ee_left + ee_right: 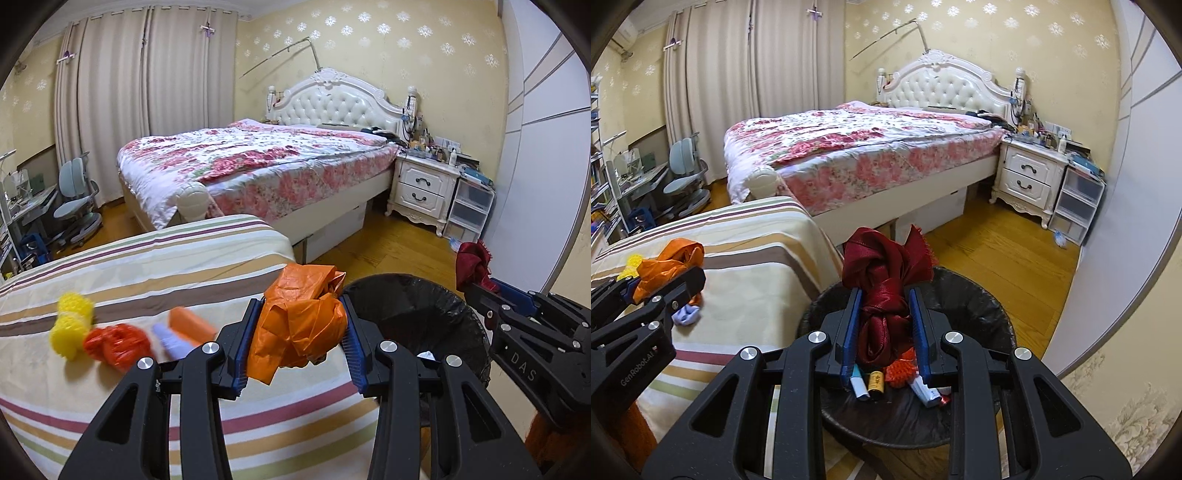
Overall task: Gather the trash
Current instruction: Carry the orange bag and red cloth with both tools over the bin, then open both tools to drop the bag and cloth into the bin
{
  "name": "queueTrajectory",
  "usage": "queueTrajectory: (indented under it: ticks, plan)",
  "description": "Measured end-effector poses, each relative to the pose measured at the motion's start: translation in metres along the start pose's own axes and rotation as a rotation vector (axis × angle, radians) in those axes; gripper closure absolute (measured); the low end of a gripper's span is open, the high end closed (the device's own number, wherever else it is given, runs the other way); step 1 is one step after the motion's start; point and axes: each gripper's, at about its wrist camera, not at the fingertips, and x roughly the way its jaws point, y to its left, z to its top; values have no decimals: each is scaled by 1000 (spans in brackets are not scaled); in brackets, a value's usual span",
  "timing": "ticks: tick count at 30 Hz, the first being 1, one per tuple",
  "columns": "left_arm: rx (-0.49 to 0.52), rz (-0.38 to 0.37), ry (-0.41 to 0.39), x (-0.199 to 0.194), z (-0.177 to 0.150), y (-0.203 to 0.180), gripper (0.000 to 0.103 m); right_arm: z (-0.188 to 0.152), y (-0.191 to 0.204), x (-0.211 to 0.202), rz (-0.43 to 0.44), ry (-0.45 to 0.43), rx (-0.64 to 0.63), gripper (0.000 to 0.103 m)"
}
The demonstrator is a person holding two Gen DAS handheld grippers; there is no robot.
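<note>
Though hidden from left wrist, bin (967, 295) contents (875, 380) show in right.

Two pieces of lettering can be read, both on gripper bodies. In the left wrist view, the black side of the right gripper (476, 284) carries pale capitals reading "DAS". In the right wrist view, the black side of the left gripper (635, 284) carries "GenRobot.AI" in small grey letters, running slantwise along its lower link. Inside the black-lined trash bin (997, 314), a small brown bottle (875, 382) has a yellow label with dark characters on it, too small to make out. No other writing is legible in either view.
</note>
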Motion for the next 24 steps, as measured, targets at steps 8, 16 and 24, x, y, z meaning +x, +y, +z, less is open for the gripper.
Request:
queueTrajectory:
  ticks: [8, 16, 24]
  plan:
    - [52, 0, 37, 35, 8, -27, 61, 0, -22, 24, -20, 33, 29, 78]
    - [85, 10, 57, 51, 11, -44, 60, -5, -37, 39, -39, 60, 57, 76]
    - [97, 29, 61, 53, 9, -47, 31, -7, -48, 43, -65, 59, 86, 61]
